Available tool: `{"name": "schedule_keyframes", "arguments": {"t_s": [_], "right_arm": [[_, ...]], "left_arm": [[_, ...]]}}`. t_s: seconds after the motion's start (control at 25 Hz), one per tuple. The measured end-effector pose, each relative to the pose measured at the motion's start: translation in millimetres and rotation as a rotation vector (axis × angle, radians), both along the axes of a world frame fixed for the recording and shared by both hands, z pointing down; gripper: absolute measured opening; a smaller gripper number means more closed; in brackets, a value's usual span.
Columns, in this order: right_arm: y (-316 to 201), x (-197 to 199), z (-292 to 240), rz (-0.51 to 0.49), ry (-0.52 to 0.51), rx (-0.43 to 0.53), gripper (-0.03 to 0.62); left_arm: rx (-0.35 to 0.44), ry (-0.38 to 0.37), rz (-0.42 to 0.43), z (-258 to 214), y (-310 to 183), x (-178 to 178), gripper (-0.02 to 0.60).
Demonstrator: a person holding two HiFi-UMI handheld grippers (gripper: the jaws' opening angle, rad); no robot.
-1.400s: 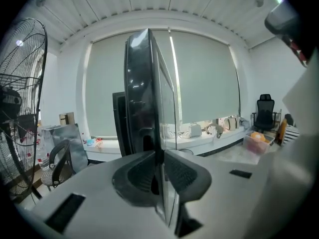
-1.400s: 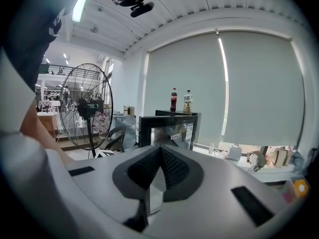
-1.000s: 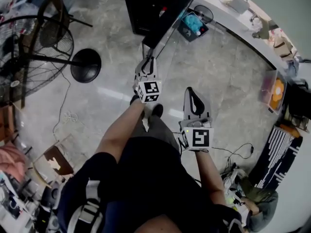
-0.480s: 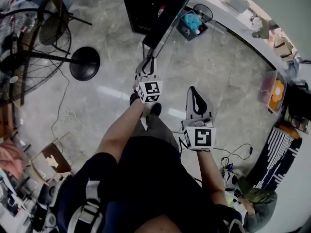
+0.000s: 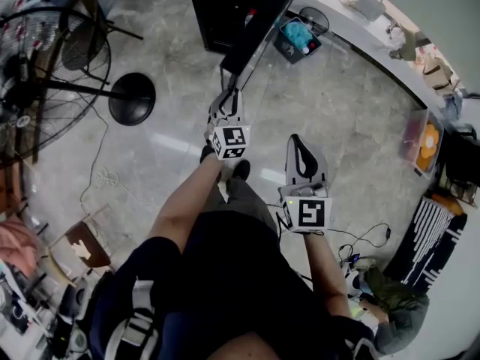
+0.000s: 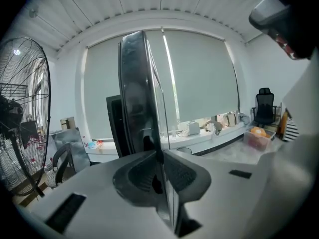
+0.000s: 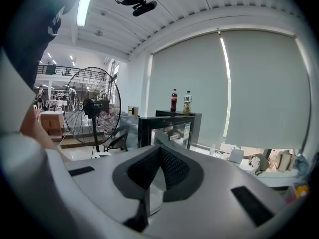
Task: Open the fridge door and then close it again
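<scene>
Vs. a second ago, hardly anything differs: both grippers sit at the same spots, the door stands at the same angle, and only the head view has drifted a touch (the fan's round base (image 5: pixel 132 100) sits a hair lower-left).

The left gripper (image 5: pixel 229 100) is clenched on the free edge of the fridge door (image 5: pixel 259 32). In the left gripper view the pads of the left gripper (image 6: pixel 160 158) press on that edge from both sides, w/ the fridge door (image 6: pixel 137 93) seen edge-on and rising straight up through the frame. So the door's long axis is vertical. From the head view its top edge runs from the black fridge (image 5: pixel 225 10) at the picture's top, slanting down-left toward the person, free edge nearest them. It is swung well open, standing out from the cabinet front.

The right gripper (image 5: pixel 298 145) hangs apart from the door, to the right and nearer the person, over bare floor. Its jaws are closed tight w/ nothing between them, as the right gripper view shows (image 7: pixel 157 168). That view also takes in the fridge (image 7: pixel 167 128) beyond, two bottles (image 7: pixel 180 102) on top, and the big fan (image 7: pixel 92 111) to the left.
</scene>
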State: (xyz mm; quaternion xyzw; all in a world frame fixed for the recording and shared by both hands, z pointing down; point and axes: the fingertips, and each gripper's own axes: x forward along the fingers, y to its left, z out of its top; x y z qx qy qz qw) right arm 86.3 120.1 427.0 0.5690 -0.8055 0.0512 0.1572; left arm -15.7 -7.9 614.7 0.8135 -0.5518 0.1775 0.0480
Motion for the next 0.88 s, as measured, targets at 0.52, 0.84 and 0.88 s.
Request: {"name": "schedule_keyframes", "arguments": {"t_s": [0.52,0.84,0.88], "right_arm": [[-5,-9,-5,-0.008,-0.004,0.014,0.018],[-12,-17,-6,-0.016,-0.011,0.026,0.018],[-14,-19,-7,-0.02,-0.015,0.028,0.018]], "left_arm": [[-0.007,0.003,0.051,-6,18,-7,0.06],[0.015,0.003,0.103,-23,38,-21,0.034],[0.013,0.002,0.102,-24,39,-24,0.028]]}}
